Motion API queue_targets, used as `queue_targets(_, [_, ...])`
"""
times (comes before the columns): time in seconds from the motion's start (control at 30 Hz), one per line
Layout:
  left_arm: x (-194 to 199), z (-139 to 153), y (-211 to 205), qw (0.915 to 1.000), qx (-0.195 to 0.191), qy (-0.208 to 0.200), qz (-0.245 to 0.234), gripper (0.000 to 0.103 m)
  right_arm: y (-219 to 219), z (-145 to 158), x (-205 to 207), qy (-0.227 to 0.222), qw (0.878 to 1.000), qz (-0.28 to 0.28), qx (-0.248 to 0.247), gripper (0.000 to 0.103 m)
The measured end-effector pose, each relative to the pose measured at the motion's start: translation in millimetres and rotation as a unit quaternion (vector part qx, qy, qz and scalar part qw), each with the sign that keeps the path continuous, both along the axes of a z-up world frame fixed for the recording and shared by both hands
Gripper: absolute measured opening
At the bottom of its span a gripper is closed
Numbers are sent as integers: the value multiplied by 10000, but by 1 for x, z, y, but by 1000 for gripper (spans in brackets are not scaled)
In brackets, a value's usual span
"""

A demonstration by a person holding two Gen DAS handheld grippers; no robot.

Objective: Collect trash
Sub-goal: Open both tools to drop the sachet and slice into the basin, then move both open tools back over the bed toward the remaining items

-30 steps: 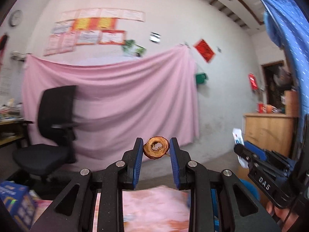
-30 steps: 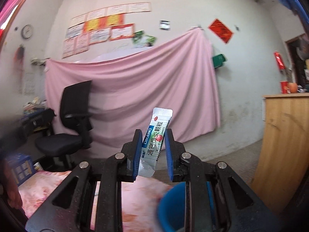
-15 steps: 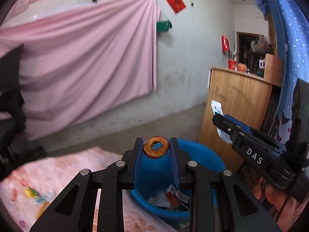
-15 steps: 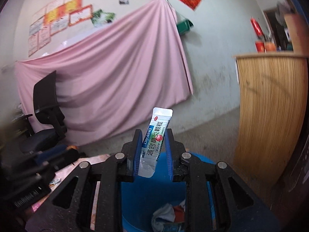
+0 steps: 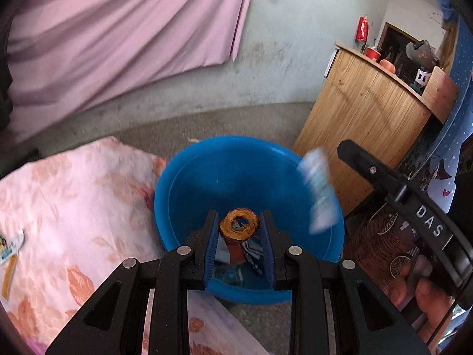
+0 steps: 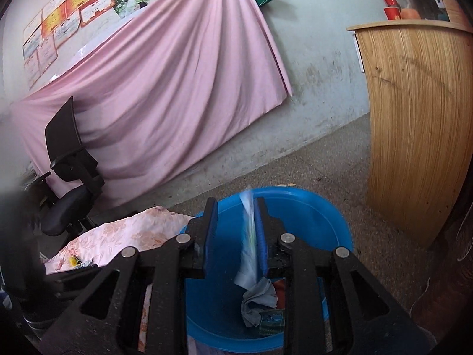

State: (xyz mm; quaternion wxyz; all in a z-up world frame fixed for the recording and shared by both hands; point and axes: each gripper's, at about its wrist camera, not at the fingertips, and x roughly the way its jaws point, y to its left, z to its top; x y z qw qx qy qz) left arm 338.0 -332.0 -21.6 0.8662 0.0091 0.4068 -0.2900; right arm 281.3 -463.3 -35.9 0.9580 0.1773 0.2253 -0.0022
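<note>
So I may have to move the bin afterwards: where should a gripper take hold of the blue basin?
Probably the rim of the blue basin, on the side away from the floral cloth. Come from above, one finger inside and one outside: it stands open-topped, with a thin wall.

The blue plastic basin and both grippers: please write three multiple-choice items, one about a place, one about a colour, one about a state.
1. Where is the brown ring-shaped piece of trash?
A. on the floral pink cloth
B. between the left gripper's fingers, above the blue plastic basin
C. on the wooden counter

2. What colour are the pads on the gripper fingers?
A. blue
B. red
C. yellow

3. How is the right gripper?
A. shut tight on nothing
B. not in view
C. open, with the white sachet slipping out, blurred

Answers: 1 B, the left gripper holds it over the basin; 2 A, blue strips; 3 C, the sachet is smeared beside a wide gap.
</note>
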Motion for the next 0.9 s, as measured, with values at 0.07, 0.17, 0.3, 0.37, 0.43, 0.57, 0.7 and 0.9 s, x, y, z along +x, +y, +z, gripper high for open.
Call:
queue_targets(0.07, [2,0,1,10000,2,51,37,27,-1,0,1,30,10000,-10,-4,49])
queue_targets(0.17, [5,2,7,9999,-75,70,122,37,-1,2,3,62,10000,-32,-17,52])
queue_targets(0.3, [7,11,13,9994,-197,-30,274,38,0,6,0,-27,9999,-93,-56,66])
queue_targets(0.37, [4,16,24,9987,-264,-148,414,41,0,8,-1,-80,9999,-113,-88,71])
queue_targets(0.43, [-4,23,40,9970,-351,-365,582,50,3,13,-4,-205,9996,-142,-149,78])
queue_targets(0.57, [-24,42,74,9889,-595,-1054,861,62,12,26,-11,-558,9984,-60,-67,97])
queue_targets(0.7, [-43,61,108,9771,-744,-1589,1206,92,30,40,-20,-961,9953,79,-124,103])
queue_targets(0.9, [-72,79,170,9494,-863,-2280,1981,101,61,58,-35,-1599,9868,171,-197,103])
